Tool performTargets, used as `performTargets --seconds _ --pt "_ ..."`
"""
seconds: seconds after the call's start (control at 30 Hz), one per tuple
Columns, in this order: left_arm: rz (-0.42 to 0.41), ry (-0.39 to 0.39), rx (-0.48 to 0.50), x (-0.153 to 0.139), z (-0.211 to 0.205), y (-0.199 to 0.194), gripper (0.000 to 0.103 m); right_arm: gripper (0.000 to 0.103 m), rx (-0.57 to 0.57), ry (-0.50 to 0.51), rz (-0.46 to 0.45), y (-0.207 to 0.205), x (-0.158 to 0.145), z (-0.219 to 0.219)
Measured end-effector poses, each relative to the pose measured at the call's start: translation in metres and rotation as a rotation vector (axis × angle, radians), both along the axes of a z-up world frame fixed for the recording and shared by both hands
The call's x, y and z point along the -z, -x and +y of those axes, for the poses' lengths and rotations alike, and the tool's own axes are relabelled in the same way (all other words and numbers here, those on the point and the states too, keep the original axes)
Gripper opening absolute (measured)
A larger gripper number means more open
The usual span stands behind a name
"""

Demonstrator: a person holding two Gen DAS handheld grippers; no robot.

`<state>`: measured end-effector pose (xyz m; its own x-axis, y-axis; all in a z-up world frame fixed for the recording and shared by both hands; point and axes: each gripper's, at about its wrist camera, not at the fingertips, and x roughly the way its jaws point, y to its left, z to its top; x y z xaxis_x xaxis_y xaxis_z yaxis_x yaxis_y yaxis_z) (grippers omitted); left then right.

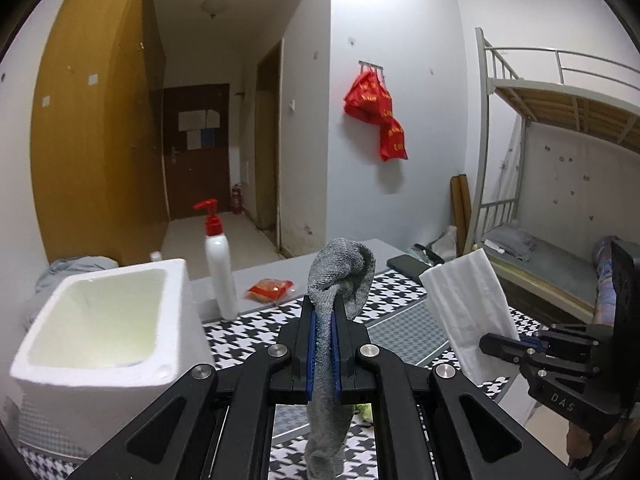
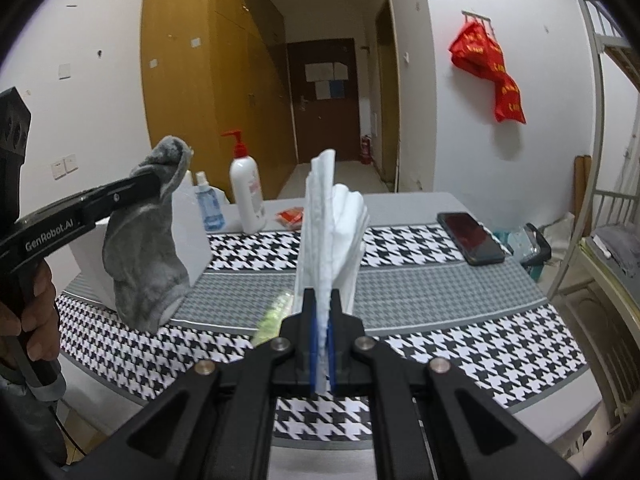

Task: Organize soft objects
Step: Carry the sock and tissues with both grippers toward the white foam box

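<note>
My left gripper (image 1: 324,304) is shut on a grey sock (image 1: 340,272), which flops over the fingertips and hangs down below the jaws. In the right wrist view that sock (image 2: 144,248) dangles from the left gripper (image 2: 158,182) above the table's left side. My right gripper (image 2: 322,300) is shut on a folded white cloth (image 2: 332,232) that stands up from the jaws. The same cloth (image 1: 472,304) shows at the right of the left wrist view, held by the right gripper (image 1: 486,342). A white foam box (image 1: 104,320) stands open at the left, below the sock.
A houndstooth mat (image 2: 440,280) covers the table. On it or near it are a white pump bottle (image 1: 218,264), a small blue spray bottle (image 2: 208,208), a red packet (image 1: 270,290), a black phone (image 2: 470,238) and a green item (image 2: 276,314). A bunk bed (image 1: 560,120) stands at the right.
</note>
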<state>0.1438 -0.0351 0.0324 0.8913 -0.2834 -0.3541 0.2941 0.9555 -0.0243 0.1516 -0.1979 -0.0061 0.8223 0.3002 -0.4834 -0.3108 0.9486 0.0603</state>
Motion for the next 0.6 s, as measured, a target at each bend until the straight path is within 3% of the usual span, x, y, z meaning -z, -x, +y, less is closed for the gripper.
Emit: performTargets --seconds 0.6 --pt "-0.066 0.013 -0.136 -0.012 0.046 0.044 0.007 0.006 -0.171 -0.022 -0.064 0.009 -0.018 0.047"
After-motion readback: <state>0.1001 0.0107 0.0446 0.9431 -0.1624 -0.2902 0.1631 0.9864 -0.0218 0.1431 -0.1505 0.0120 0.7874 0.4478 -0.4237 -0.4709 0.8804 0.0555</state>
